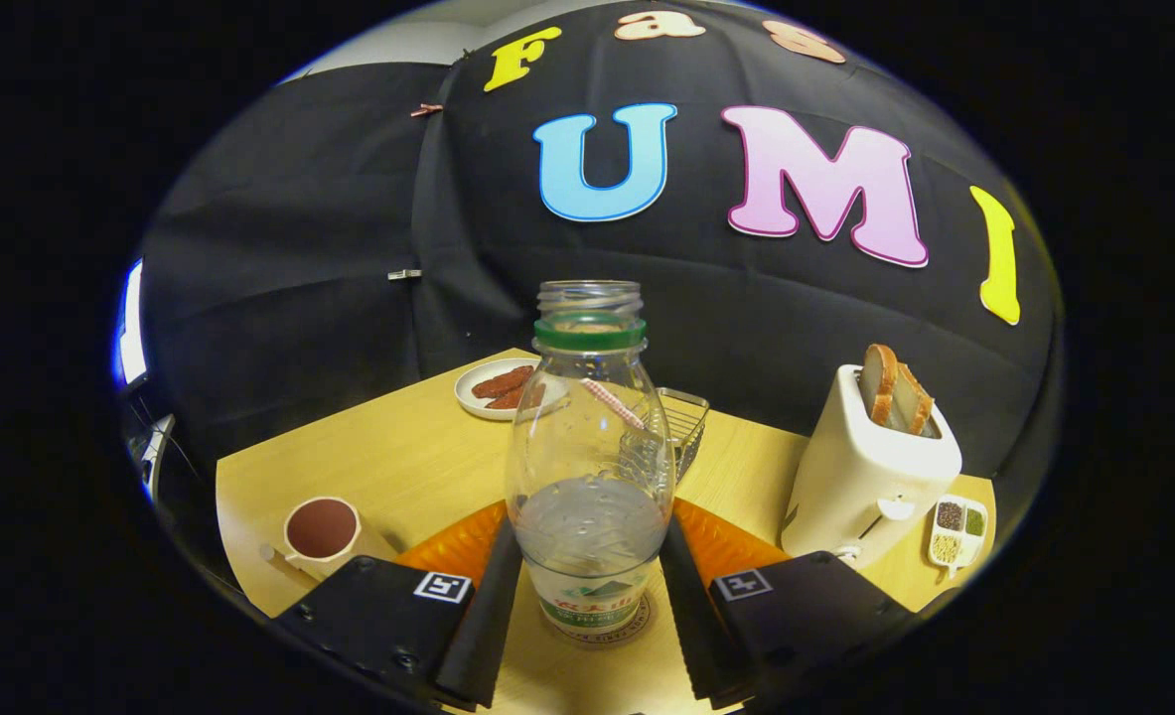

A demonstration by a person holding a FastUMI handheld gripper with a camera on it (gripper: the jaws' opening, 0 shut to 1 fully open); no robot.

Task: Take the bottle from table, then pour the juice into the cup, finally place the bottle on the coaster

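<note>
Desk (pixel 418 452) of pale yellow wood, cut off at the back by black cloth hung as the booth's wall, creased and pinned with small clips. Past the cloth's left edge, a strip of bright light. Far left on the desk, near its front edge: cream cup (pixel 322 531) with a handle, filled with dark brown liquid, just ahead of the left finger's mount. Further back, toward the wall: white plate (pixel 496 388) carrying reddish-brown pieces. Centre: clear plastic bottle (pixel 590 467), upright, cap off, green ring at the neck, clear liquid filling roughly the lower third, label round the base. Standing on a round coaster (pixel 602 628), whose printed rim peeps out under the base. Hand-held gripper (pixel 590 586) set narrow about the bottle, one finger against each side of its lower body, apparently gripping it. Orange mat (pixel 721 541) showing to either side behind the fingers. Behind the bottle, partly seen through it: small wire basket (pixel 684 422). Right of that: white toaster (pixel 870 467) with two slices of bread poking up from the slots. Farthest right, at the desk's corner: small white divided dish (pixel 958 531) holding dark, green and pale grains.
</note>
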